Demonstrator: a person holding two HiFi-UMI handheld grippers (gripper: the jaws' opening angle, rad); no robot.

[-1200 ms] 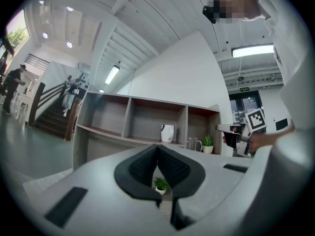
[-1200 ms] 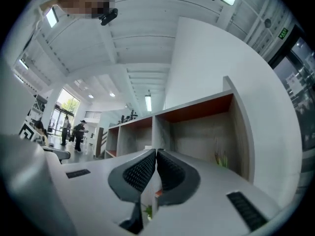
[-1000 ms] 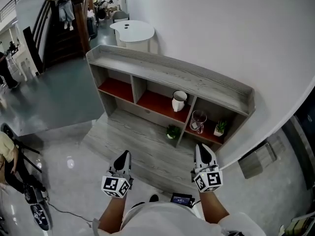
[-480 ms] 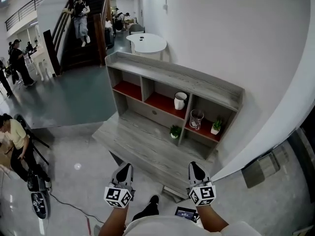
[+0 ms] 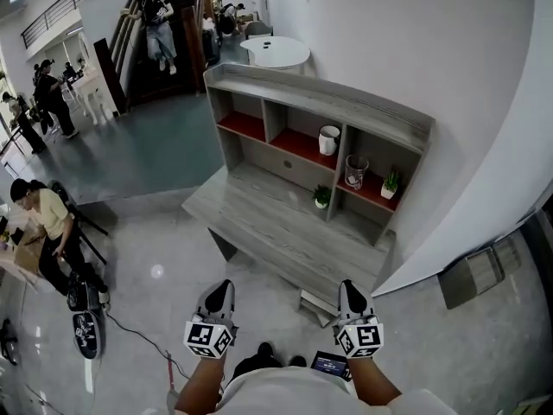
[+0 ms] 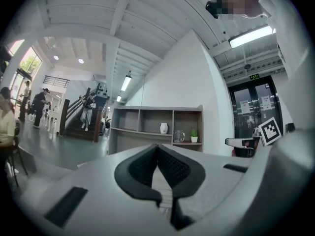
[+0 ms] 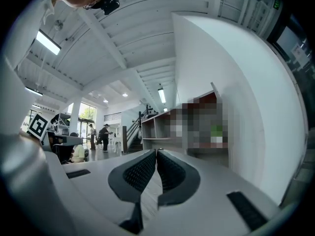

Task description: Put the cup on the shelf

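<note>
Well short of the shelf (image 5: 315, 100), the left gripper (image 5: 219, 288) has its jaws together, empty. The white cup (image 5: 329, 139) stands upright in the shelf's middle compartment. The right gripper (image 5: 348, 286), equally far off, is closed on nothing. Placing looks finished; no further move seems needed.

We list: round table (image 5: 274, 52), white, beside the wall (image 5: 432, 50) | staircase (image 5: 186, 7) with one person (image 5: 160, 15) on its steps | seated person (image 5: 47, 223) in yellow, far left | two standing people (image 5: 52, 102) beyond | black cable (image 5: 138, 335) across the glossy floor (image 5: 147, 232) | plant (image 5: 321, 197) | potted plant (image 5: 390, 182), white pot.
</note>
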